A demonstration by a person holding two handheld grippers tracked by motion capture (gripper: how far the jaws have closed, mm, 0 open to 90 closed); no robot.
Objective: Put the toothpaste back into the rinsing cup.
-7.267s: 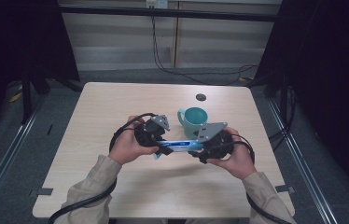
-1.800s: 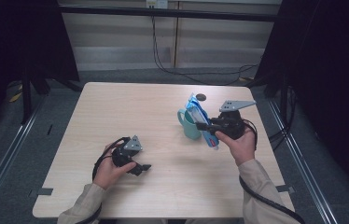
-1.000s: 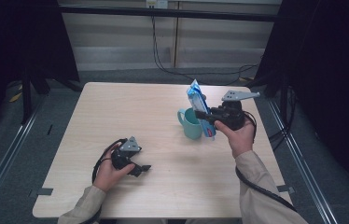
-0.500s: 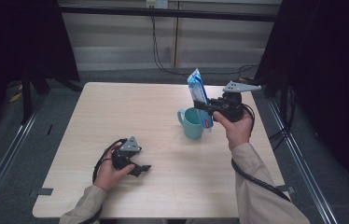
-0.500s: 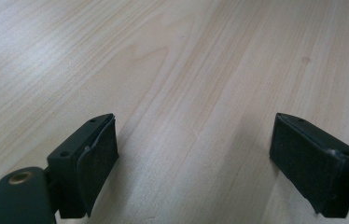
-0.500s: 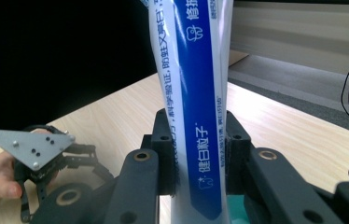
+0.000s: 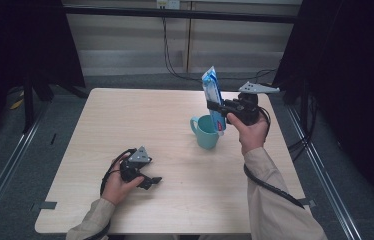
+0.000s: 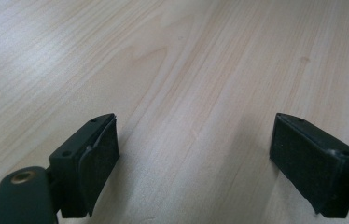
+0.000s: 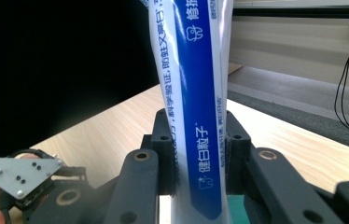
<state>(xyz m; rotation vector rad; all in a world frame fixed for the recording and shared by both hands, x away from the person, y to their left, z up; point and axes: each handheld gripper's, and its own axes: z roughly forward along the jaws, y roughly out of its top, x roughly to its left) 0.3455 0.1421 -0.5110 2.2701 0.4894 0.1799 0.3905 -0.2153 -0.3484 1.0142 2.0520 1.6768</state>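
Chinese print on the blue-and-white tube, nothing else readable

In the right gripper view, white characters reading 健白靓子 are seen running lengthwise down the blue stripe of the toothpaste tube, low in the middle of the frame, with a small tooth icon printed beneath them. Near the top edge another tooth icon and the character 修 can be made out on the same stripe. Thin blue lines of small Chinese print are carried on the white bands to either side, too fine to be read with certainty. In the high view the tube is too small for lettering to be read.
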